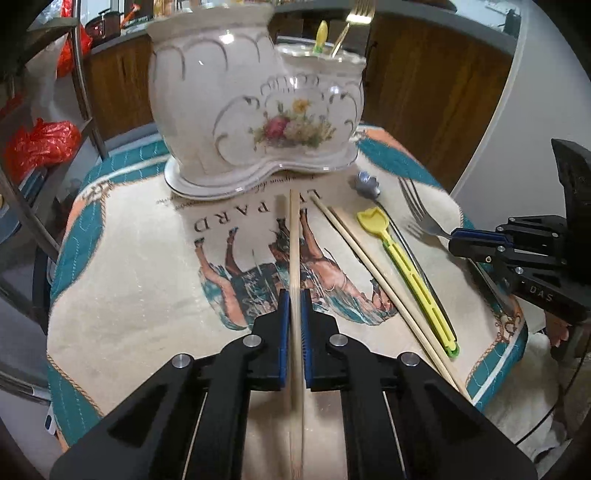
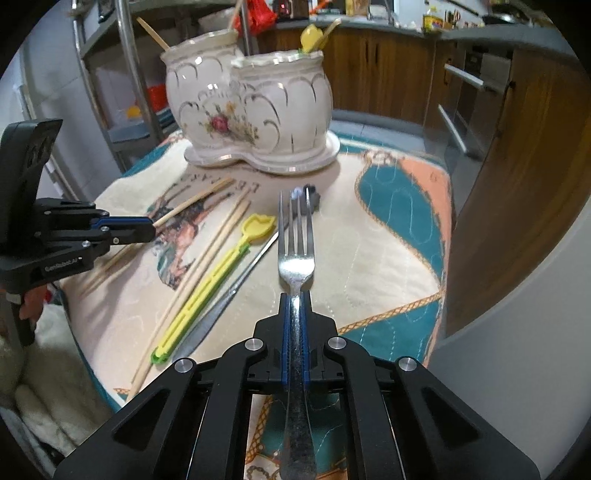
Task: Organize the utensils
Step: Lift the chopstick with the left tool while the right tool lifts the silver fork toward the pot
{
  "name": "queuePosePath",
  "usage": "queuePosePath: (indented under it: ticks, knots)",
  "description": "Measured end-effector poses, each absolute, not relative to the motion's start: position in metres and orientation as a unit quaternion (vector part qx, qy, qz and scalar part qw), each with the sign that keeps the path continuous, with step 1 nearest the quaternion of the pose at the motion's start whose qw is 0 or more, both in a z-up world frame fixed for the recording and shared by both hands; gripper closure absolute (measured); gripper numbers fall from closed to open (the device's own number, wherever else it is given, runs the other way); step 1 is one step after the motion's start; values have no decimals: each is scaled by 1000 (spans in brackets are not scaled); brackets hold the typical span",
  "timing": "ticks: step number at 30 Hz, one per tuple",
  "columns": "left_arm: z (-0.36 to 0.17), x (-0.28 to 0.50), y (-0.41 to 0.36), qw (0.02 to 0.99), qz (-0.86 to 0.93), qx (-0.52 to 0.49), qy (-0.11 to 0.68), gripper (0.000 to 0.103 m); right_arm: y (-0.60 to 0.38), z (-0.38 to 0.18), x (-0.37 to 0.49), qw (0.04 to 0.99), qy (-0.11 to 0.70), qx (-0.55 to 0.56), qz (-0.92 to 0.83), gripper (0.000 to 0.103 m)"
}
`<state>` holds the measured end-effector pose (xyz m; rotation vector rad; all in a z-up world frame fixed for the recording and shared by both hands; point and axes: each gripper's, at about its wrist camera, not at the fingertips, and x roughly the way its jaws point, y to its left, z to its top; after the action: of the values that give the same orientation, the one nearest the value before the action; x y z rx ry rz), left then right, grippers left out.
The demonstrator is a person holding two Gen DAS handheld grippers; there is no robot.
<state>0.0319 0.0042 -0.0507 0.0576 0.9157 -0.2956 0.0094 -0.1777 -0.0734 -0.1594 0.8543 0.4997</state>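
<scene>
Left gripper [image 1: 294,310]: seen from its own camera with the blue pads pressed together on a wooden chopstick [image 1: 294,236], which runs straight ahead toward the ceramic holder [image 1: 236,110].
Right gripper [image 2: 295,314]: closed tight on the neck of a silver fork [image 2: 296,258]; the tines are pointed away, toward the holder.
Left-wrist view only: the print on the table mat [image 1: 129,258] is shown in full, a horse figure with lettering beneath the holder's base. A gold fork [image 1: 354,22] and a yellow-tipped utensil [image 1: 322,35] are seen standing in the holder's lower, right-hand pot. Red plastic bags [image 1: 40,144] are seen on a shelf at left.
Right-wrist view only: wooden sticks [image 2: 155,33] are seen leaning out of the taller, left-hand pot, whose mouth is cut off in the other view. Wooden cabinets and oven handles [image 2: 461,79] are shown at right. The left gripper is seen from the side, its fingers shut on the chopstick just above the mat.
Loose utensils: two chopsticks [image 1: 369,266] lie side by side on the mat; just beside them lies a yellow plastic spoon [image 1: 406,273], with a grey metal utensil [image 2: 229,295] partly under it, shown plainly only in the right-wrist view.
Small grey piece [image 1: 366,184]: resting on the mat near the holder's base; what it is cannot be told.
Person: part of a hand [image 2: 31,299] is seen at the left gripper's handle.
</scene>
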Motion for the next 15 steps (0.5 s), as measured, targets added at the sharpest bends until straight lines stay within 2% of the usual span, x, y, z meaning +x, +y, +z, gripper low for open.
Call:
queuePosePath:
  ticks: [4, 15]
  knots:
    - [-40, 20, 10, 903, -153, 32, 400, 97, -180, -64, 2, 887, 382, -70, 249, 97]
    - [-1, -16, 21, 953, -160, 62, 250, 97, -172, -23, -27, 933, 243, -71, 257, 97]
